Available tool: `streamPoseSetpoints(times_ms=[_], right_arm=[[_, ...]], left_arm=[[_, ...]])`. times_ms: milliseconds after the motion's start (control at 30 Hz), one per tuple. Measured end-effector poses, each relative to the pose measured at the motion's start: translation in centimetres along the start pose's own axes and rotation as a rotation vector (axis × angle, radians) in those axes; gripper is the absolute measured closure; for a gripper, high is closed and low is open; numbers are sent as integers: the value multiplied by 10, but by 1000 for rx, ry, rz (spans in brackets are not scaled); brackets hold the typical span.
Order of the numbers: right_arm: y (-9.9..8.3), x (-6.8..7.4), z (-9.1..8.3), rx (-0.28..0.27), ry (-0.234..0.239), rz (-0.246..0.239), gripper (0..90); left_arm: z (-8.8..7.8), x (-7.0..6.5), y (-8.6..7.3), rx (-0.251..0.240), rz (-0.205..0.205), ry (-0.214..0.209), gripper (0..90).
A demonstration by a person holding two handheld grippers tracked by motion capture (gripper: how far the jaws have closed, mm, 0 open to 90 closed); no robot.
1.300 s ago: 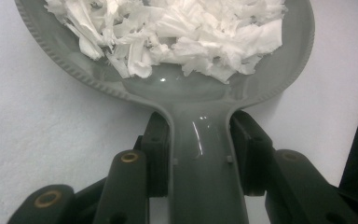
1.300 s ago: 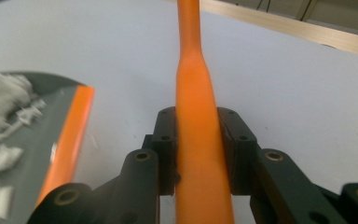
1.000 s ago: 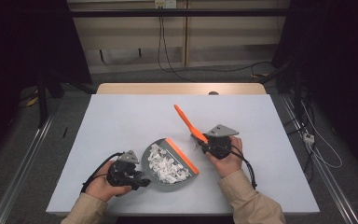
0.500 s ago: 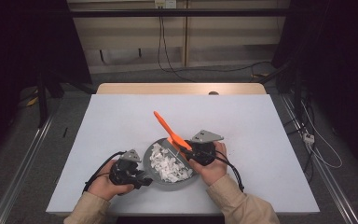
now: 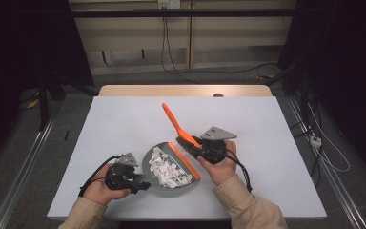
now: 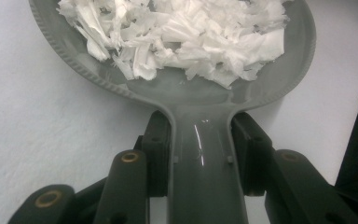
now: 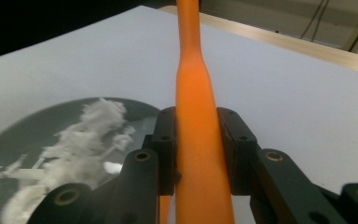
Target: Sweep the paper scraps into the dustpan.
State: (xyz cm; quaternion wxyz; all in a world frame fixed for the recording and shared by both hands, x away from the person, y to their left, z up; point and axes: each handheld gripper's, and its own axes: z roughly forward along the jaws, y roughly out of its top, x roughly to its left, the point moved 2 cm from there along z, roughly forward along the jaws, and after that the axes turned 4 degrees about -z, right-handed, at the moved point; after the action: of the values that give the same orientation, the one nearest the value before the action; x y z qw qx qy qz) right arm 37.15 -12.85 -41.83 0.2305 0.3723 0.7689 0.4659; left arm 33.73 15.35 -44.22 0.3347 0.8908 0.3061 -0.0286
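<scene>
A grey dustpan with an orange lip lies near the table's front edge and holds a heap of white paper shreds. My left gripper is shut on the dustpan's handle, a jaw pressing on each side; the shreds lie just ahead of it. My right gripper is shut on the orange brush, whose handle slants up and away to the left. The brush's dark bristles hang by the dustpan's lip. In the right gripper view the dustpan lies at the left.
The white tabletop stretches bare behind and to both sides of the dustpan. A wooden strip runs along the far edge. Cables trail on the floor at the right, and metal rails flank the table.
My right gripper has carried the brush left, from right of the dustpan to its orange lip. The left gripper and the dustpan have stayed put.
</scene>
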Motion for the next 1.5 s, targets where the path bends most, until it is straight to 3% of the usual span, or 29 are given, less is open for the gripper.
streamPoseSetpoints(times_ms=[233,267,400,467,533,633,700,833,933,1100,1267,1467,1500], right_arm=[[-18,-14,6,70,-81,-27,715],[-21,-14,7,55,-82,-30,715],[-21,-4,9,60,-42,-45,711],[-20,0,10,55,-23,-29,711],[-19,4,11,37,33,29,713],[-14,14,12,33,44,-8,714],[-9,17,11,16,97,28,715],[-4,23,11,-3,110,10,715],[0,19,8,-12,84,-4,714],[1,3,0,-29,48,27,714],[-6,-14,-1,-12,2,56,714],[-23,-20,3,46,-42,35,714],[-24,-20,3,35,-40,35,714]], left_arm=[[5,-1,-1,15,3,-11,625],[7,-2,-1,17,4,-10,625],[11,-2,2,16,0,-14,625],[12,-3,3,18,-1,-13,625],[12,-2,4,20,2,-11,625],[12,-2,3,17,-5,-16,624],[13,-3,3,16,-2,-18,623],[14,-4,4,6,7,-8,607],[15,-5,4,-3,10,9,555],[15,-6,3,-7,-7,26,622],[15,-7,3,-12,0,36,628],[7,-5,2,11,21,18,628],[5,-6,1,15,23,16,628]])
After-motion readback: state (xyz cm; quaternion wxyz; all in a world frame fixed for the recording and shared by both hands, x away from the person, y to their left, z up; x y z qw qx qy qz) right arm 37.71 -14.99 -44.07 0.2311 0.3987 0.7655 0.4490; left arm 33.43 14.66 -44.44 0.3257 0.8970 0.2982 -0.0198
